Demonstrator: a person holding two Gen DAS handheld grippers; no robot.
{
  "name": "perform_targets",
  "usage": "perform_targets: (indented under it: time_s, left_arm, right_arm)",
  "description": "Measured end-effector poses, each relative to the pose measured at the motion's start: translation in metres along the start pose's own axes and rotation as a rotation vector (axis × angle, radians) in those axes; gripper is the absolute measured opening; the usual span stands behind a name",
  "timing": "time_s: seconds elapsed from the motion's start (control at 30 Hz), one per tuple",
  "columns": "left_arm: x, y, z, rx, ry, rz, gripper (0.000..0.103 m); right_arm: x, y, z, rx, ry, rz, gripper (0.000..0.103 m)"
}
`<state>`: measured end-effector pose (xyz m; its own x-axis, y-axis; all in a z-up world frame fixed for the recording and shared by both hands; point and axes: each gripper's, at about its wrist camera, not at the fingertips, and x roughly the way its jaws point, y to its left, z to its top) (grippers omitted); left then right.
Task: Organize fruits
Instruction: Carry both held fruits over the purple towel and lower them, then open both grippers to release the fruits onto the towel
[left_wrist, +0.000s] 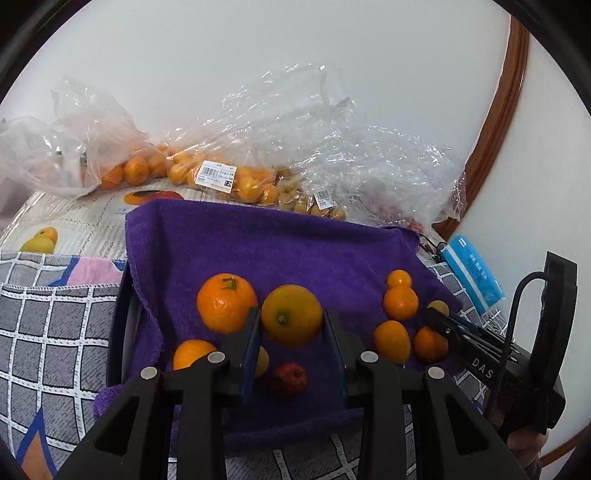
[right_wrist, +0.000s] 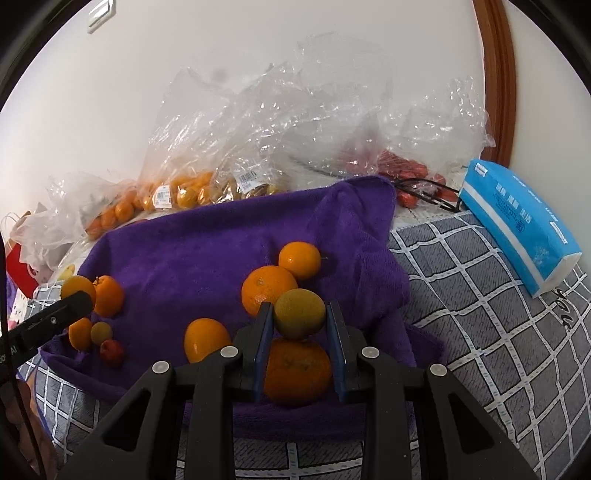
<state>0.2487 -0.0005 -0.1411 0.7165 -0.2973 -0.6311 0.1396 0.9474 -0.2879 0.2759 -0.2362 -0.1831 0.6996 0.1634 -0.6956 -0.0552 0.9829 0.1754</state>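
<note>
A purple towel (left_wrist: 295, 243) lies over a tray, with several oranges on it. My left gripper (left_wrist: 291, 317) is shut on a yellow-orange orange (left_wrist: 291, 315) and holds it above the towel. A bigger orange (left_wrist: 226, 302) lies just left of it, and a small red fruit (left_wrist: 288, 378) lies below. My right gripper (right_wrist: 300, 314) is shut on a small greenish-yellow citrus (right_wrist: 300, 314), held over an orange (right_wrist: 297, 371) on the towel (right_wrist: 207, 251). The right gripper also shows at the right of the left wrist view (left_wrist: 439, 317), among small oranges (left_wrist: 400, 302).
Clear plastic bags (left_wrist: 221, 173) of oranges and other fruit lie behind the towel by the white wall. A blue tissue pack (right_wrist: 517, 221) lies at the right on the grey checked cloth (right_wrist: 498, 314). Red fruits (right_wrist: 406, 170) sit in a bag at the back right.
</note>
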Motion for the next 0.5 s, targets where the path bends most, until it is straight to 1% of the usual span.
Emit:
perform_targets:
  time_s: [0.37,0.5]
  left_arm:
    - [0.01,0.003,-0.003,-0.015,0.044,0.001,0.031]
    - [0.014,0.001,-0.006,-0.005,0.051,0.014,0.031]
  right_arm:
    - [-0.002,0.002,-0.001,-0.011,-0.016,-0.018,0.029]
    - [-0.002,0.002,-0.001,-0.011,-0.015,-0.017,0.029]
